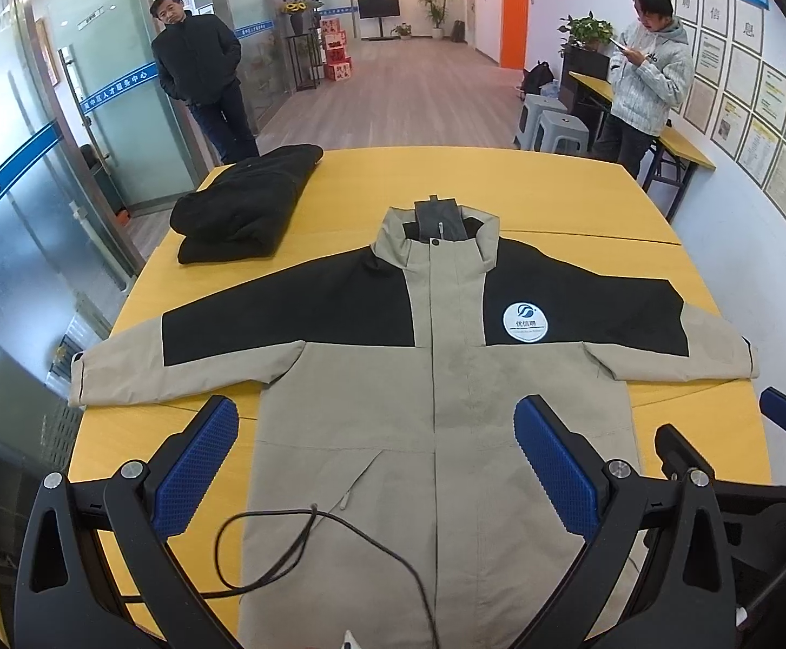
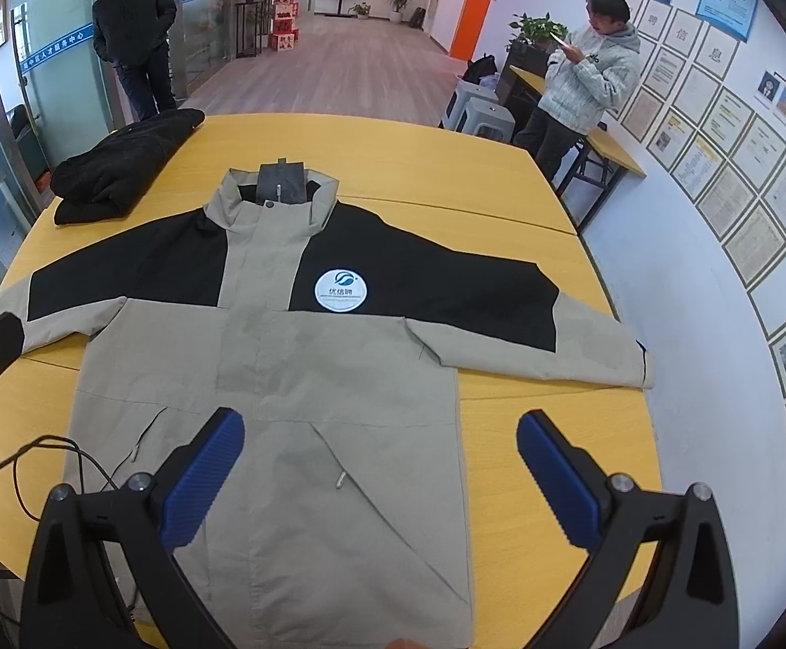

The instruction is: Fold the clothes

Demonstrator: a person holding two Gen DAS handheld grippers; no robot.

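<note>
Apparently two jackets [image 1: 425, 378] [image 1: 241, 211], flat table [image 1: 555, 189].

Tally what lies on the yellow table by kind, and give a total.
Jackets spread flat: 1, beige and black
Folded garments: 1, black
Cables: 1, black, looping over the jacket's hem
Total: 3
</note>
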